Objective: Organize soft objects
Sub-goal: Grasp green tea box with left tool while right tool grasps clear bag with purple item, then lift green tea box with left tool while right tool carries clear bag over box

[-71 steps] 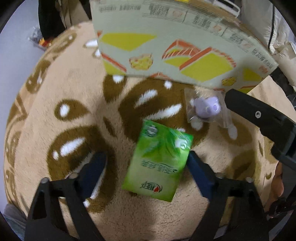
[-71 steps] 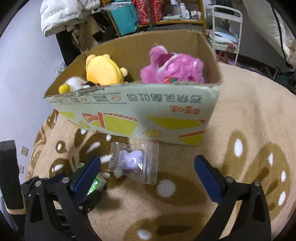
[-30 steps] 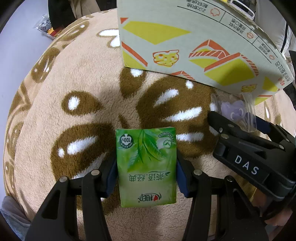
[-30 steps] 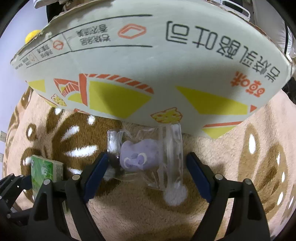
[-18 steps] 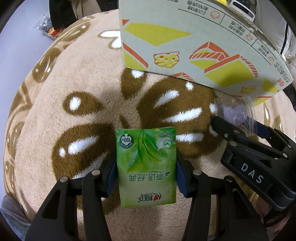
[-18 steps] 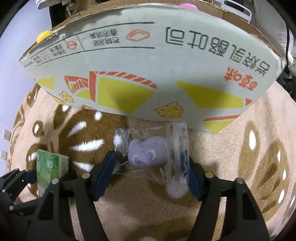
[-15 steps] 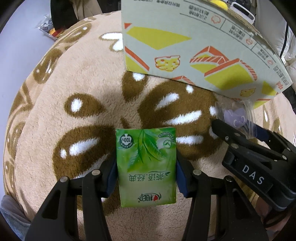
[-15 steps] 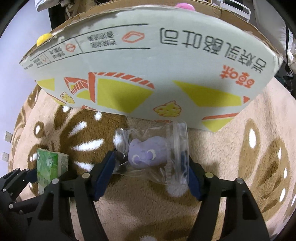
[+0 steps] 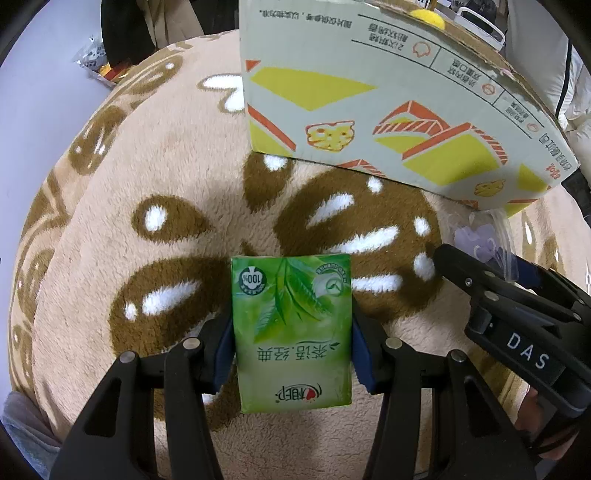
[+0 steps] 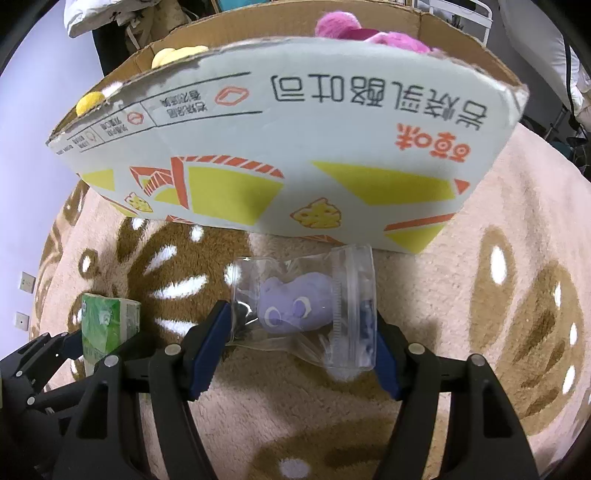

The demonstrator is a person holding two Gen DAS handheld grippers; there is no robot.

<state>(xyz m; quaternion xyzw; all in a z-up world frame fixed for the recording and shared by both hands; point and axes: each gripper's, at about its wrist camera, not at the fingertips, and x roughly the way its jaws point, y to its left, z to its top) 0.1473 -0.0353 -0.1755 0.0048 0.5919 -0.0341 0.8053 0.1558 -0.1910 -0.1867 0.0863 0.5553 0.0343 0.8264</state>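
Writing first: the green pack (image 9: 291, 332) shows "100%" in a round badge at its upper left, a row of Chinese characters printed upside down across its lower half, and a small red logo near its bottom edge. The right gripper (image 10: 297, 343) carries white letters "DAS" on its black body, seen at the right of the left wrist view. The box (image 10: 295, 155) has large black Chinese characters, upside down, orange characters at its right end, small label squares along its top edge, and yellow wedges with orange stripes and cheese drawings.

The left gripper (image 9: 291, 349) pinches the pack at both long sides, blue pads (image 9: 223, 350) flat on it, in the lower centre of the frame. The right gripper's jaws have just been closing and now press on the clear bag (image 10: 306, 306), which crumples between the pads; inside is a purple toy (image 10: 295, 304) with two painted eyes. The bag sits just below the box's lower edge, centre of the right wrist view, very near it.

The blanket (image 9: 155, 155) is fluffy, beige with brown blotches and white spots; free room lies at the left and right of both frames. Over the torn cardboard rim show a pink plush (image 10: 369, 31) and a yellow plush (image 10: 177, 55).
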